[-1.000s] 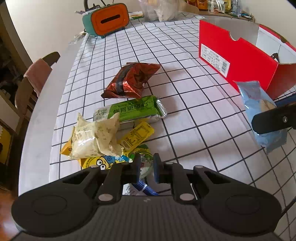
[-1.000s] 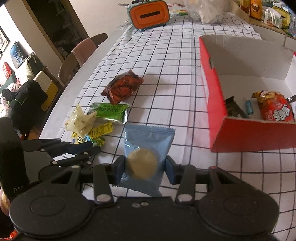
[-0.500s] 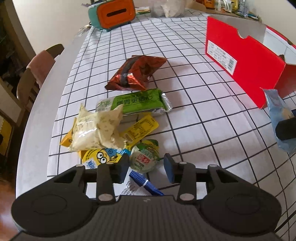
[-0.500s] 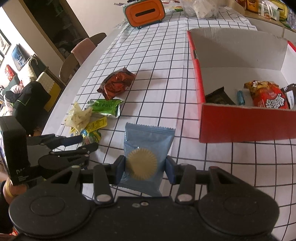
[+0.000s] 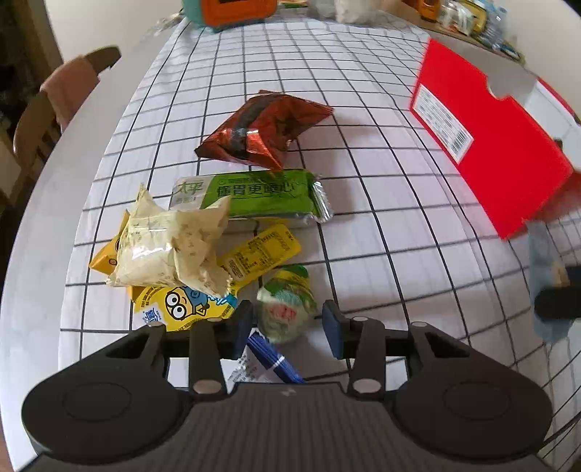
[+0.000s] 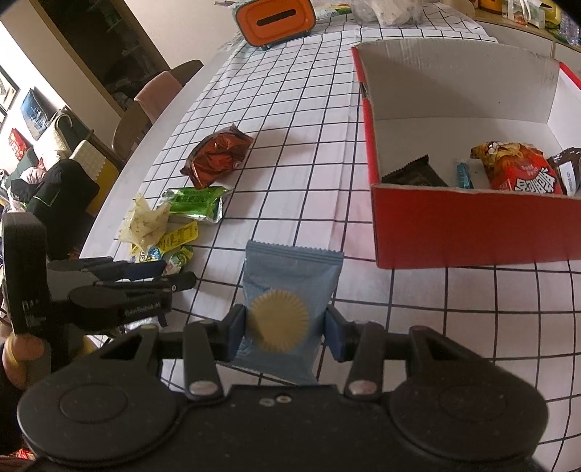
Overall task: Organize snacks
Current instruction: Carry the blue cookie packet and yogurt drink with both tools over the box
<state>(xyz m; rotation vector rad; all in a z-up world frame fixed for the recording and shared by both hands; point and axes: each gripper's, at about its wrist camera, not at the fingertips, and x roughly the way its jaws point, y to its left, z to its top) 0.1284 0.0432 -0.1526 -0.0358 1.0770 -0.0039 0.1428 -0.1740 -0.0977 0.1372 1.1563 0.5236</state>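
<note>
A small green jelly cup (image 5: 287, 308) stands on the checked cloth between the fingers of my left gripper (image 5: 287, 319). Its jaws are opening and the pads do not touch the cup. Just beyond lies a pile: a minion packet (image 5: 181, 305), a yellow sachet (image 5: 261, 250), a pale crumpled packet (image 5: 170, 243), a green bar (image 5: 254, 192) and a red-brown bag (image 5: 261, 127). My right gripper (image 6: 284, 326) is shut on a light blue cake packet (image 6: 290, 276), held above the cloth, left of and nearer than the red box (image 6: 472, 225).
Inside the red box lie a red chip bag (image 6: 519, 170) and a dark wrapper (image 6: 414, 174). An orange tissue holder (image 6: 276, 18) stands at the far end. Chairs (image 5: 61, 94) line the table's left edge. A blue-and-white wrapper (image 5: 268, 355) lies under my left gripper.
My left gripper's jaws went from shut to apart, now on either side of the jelly cup. My right gripper carried the blue packet a little nearer the red box.
</note>
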